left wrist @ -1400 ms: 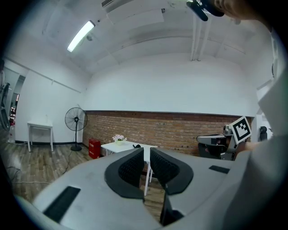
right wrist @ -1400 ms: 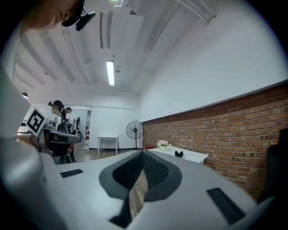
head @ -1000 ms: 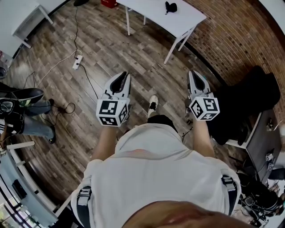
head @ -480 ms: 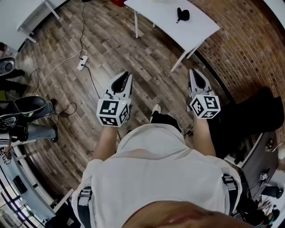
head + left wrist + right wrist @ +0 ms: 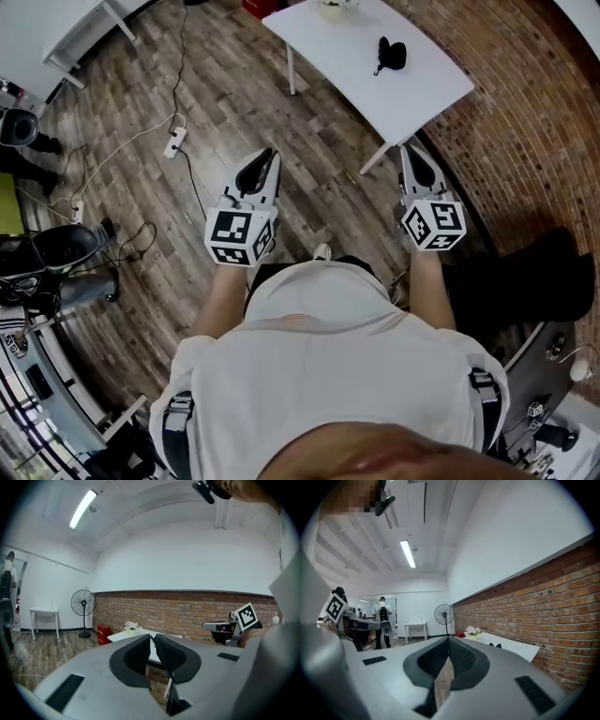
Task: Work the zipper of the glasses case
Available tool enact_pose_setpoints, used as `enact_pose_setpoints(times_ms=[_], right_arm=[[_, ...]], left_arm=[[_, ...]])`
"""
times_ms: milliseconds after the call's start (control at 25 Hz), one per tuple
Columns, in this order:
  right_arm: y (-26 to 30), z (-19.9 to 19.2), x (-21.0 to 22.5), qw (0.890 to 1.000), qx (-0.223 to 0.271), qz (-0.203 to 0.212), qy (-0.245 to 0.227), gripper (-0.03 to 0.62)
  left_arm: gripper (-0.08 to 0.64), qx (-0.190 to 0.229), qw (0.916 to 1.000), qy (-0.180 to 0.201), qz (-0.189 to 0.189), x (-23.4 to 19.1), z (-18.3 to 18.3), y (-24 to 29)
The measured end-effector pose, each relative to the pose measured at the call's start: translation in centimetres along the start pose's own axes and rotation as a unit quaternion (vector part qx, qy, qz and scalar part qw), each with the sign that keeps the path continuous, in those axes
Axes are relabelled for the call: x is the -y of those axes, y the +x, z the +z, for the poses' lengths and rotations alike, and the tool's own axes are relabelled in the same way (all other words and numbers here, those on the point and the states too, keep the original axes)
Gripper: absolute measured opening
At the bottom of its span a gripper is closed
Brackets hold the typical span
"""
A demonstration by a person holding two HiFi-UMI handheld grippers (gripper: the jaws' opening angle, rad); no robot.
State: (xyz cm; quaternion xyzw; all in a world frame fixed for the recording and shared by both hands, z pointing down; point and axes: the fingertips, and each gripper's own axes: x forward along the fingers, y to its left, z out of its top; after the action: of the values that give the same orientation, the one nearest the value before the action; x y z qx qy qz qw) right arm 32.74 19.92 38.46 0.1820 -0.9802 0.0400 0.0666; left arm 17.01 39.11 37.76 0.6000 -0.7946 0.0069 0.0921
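The black glasses case (image 5: 391,53) lies on a white table (image 5: 422,89) ahead of me, small and dark; in the right gripper view the case (image 5: 495,645) shows as a tiny dark shape on the tabletop (image 5: 518,650). My left gripper (image 5: 269,154) is held level over the wooden floor, short of the table, shut with nothing between its jaws (image 5: 152,637). My right gripper (image 5: 411,146) hovers close to the table's near corner, also shut and empty (image 5: 449,640). Neither touches the case.
A flower pot (image 5: 330,6) stands at the table's far end. A brick wall (image 5: 525,103) runs along the right. A power strip with cables (image 5: 172,142) lies on the floor at left. A fan (image 5: 83,604) and a person (image 5: 383,616) stand farther off.
The white table and the case have come closer and lower in the head view as I walk toward them. Both grippers stay shut and level.
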Motion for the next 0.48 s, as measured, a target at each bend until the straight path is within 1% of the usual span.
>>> enact_pose_setpoints(times_ms=[80, 160, 320, 480], right_arm=[[1.1, -0.3, 1.9, 1.0, 0.001, -0.002, 0.007, 0.052], [2.0, -0.7, 3.6, 1.0, -0.001, -0.006, 0.018, 0.052], [3.6, -1.8, 5.1, 1.0, -0.008, -0.009, 0.028, 0.052], [5.6, -2.5, 6.1, 0.999, -0.02, -0.022, 0.032, 0.052]], left_arm=[[0.046, -0.005, 0.9999, 0.001, 0.01, -0.4, -0.2, 1.7], [0.046, -0.013, 0.9998, 0.003, 0.012, -0.5, -0.4, 3.4], [0.046, -0.018, 0.9997, 0.015, 0.006, -0.8, -0.4, 5.9], [0.046, -0.024, 0.9996, 0.011, -0.009, -2.1, -0.6, 8.9]])
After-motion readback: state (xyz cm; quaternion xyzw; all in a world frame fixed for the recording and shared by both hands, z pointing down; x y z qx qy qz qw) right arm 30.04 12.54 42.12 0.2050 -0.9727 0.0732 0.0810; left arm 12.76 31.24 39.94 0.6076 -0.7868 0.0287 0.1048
